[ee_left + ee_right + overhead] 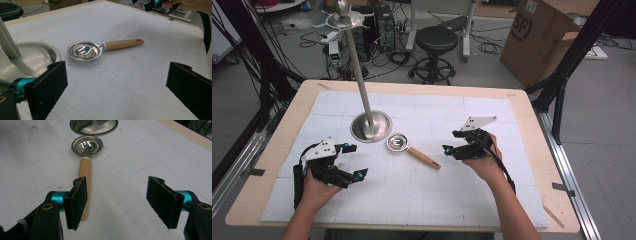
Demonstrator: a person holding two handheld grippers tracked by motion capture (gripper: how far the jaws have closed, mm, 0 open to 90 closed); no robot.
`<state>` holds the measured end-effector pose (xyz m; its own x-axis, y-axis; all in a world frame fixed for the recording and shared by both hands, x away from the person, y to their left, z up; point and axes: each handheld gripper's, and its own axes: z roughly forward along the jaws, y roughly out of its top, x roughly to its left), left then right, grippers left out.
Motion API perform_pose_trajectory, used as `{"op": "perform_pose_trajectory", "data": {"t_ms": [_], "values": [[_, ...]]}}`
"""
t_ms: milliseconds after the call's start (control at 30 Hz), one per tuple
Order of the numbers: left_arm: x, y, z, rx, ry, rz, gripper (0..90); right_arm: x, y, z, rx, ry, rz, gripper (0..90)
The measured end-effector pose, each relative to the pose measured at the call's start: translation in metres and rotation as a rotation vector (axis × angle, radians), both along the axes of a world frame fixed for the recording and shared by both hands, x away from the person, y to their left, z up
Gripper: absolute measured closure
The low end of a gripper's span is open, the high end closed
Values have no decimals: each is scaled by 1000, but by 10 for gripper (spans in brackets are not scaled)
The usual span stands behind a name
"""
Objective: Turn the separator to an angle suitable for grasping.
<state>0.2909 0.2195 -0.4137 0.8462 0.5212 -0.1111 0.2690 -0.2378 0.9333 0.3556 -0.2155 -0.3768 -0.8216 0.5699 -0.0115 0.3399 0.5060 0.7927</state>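
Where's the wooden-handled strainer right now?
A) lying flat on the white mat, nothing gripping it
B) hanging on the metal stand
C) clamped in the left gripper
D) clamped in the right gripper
A: the strainer lies flat on the white mat beside the stand's base; the right gripper has open jaws with the handle's end by one, unpinched, and the left gripper is open, short of it.

Strainer — glossy metal bowl, smooth matt wooden handle.

Black tongs; teal fittings; grey plates
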Motion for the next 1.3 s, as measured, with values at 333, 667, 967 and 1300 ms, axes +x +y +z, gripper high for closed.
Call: {"op": "perform_pose_trajectory", "data": {"t_ms": [333, 667, 967, 1300], "values": [[0, 0, 0, 0, 1, -2, 42, 8, 17, 1, -27, 20, 21, 334], [0, 0, 0, -1, 1, 1, 42, 18, 32, 1, -31, 19, 33, 337], [0, 0, 0, -2, 1, -2, 42, 25, 42, 1, -47, 41, 33, 336], [0, 0, 0, -2, 2, 1, 42, 31, 62, -1, -110, 63, 69, 337]]}}
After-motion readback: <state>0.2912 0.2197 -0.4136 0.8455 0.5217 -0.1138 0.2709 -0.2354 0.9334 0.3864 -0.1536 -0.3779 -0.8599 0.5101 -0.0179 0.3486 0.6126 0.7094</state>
